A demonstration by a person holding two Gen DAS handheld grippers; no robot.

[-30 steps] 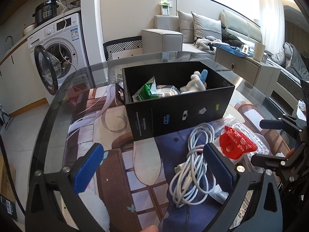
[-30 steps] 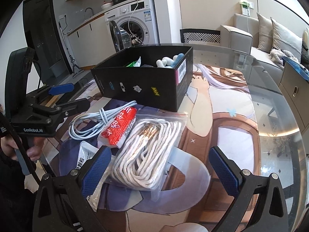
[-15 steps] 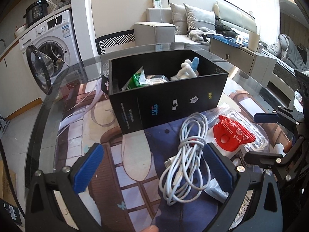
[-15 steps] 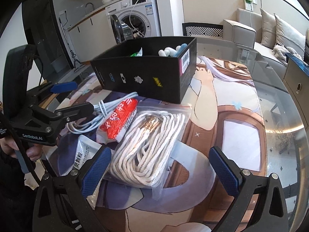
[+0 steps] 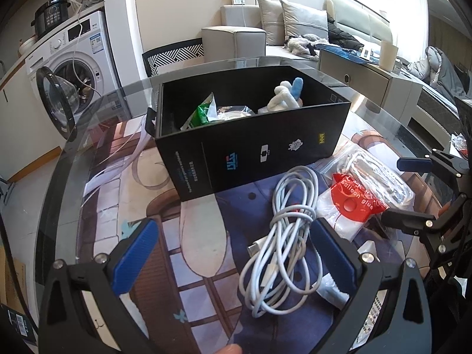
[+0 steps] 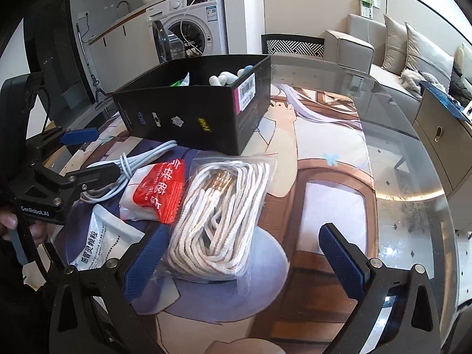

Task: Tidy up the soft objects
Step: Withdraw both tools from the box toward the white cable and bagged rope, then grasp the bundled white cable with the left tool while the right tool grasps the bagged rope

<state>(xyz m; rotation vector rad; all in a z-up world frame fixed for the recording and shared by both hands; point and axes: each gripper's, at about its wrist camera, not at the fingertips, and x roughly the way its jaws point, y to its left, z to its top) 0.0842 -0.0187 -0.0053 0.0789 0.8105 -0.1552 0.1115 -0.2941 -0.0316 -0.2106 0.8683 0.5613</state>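
A black box (image 5: 265, 150) (image 6: 188, 118) on the glass table holds a green packet (image 5: 203, 112) and a white and blue soft toy (image 5: 284, 94). In front of it lie a coiled white cable (image 5: 283, 236) (image 6: 124, 165), a red-labelled balloon glue packet (image 5: 351, 203) (image 6: 159, 191), a bagged white rope (image 6: 221, 221) and a white sachet (image 6: 100, 242). My left gripper (image 5: 236, 253) (image 6: 88, 153) is open and empty, with the cable by its right finger. My right gripper (image 6: 244, 259) (image 5: 410, 191) is open and empty around the near end of the rope bag.
The round glass table (image 6: 413, 177) lies over a printed mat (image 5: 126, 194). A washing machine (image 5: 73, 67) with its door open stands at the back left. A patterned chair back (image 5: 174, 56) and a sofa (image 5: 295, 29) stand behind the table.
Both grippers have moved forward towards the items, and both stay open. The cable now lies nearer between my left fingers, and the rope bag sits deeper between my right ones.
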